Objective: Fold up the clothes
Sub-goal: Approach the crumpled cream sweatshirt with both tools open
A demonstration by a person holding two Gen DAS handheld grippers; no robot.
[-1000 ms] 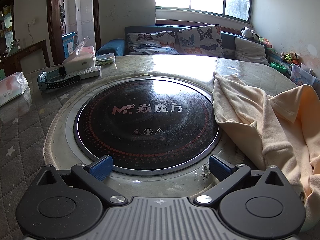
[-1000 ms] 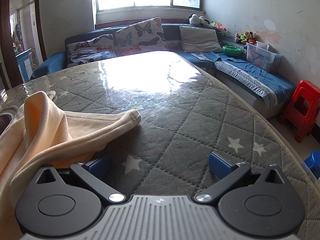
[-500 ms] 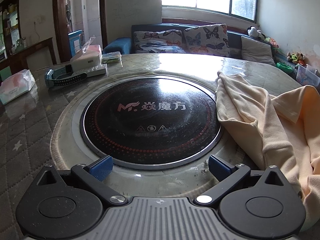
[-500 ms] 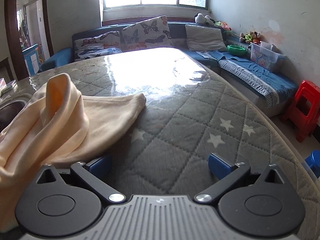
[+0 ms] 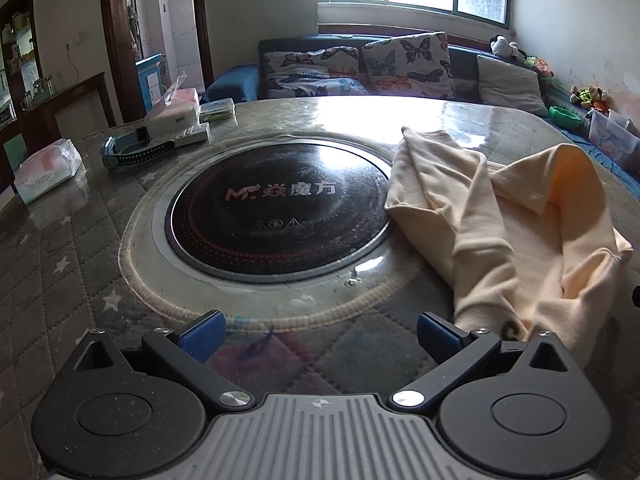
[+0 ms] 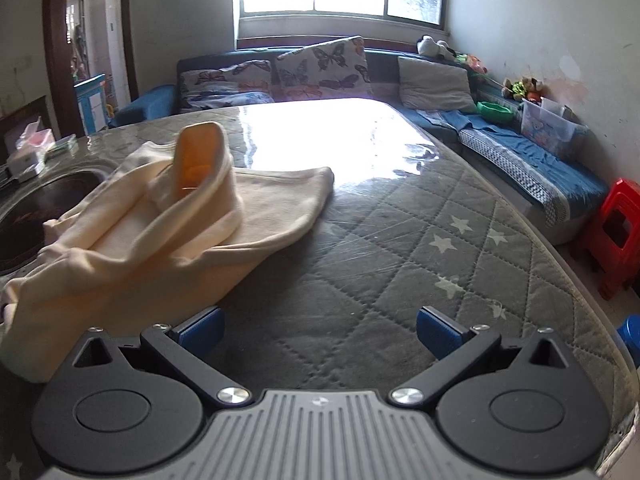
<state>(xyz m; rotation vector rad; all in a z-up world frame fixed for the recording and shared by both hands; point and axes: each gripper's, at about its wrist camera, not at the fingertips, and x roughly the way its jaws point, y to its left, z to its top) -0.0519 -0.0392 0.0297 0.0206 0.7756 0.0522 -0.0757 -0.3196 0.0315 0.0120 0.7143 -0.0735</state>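
A cream-yellow garment (image 5: 504,232) lies crumpled on the quilted table, its left edge over the rim of the black hotplate. In the right wrist view the garment (image 6: 160,232) fills the left side, with one fold standing up. My left gripper (image 5: 320,332) is open and empty above the table, with the garment just right of its right finger. My right gripper (image 6: 318,330) is open and empty, with the garment beside its left finger.
A round black hotplate (image 5: 276,208) is set into the table (image 6: 400,264). A tissue pack (image 5: 48,170), a watch (image 5: 136,150) and small boxes (image 5: 176,114) lie at the far left. A sofa (image 6: 520,160) and a red stool (image 6: 616,236) stand past the table's right edge.
Both grippers have pulled back from the garment toward the near table edge and stayed open. The garment now shows farther off, with a fold standing up.
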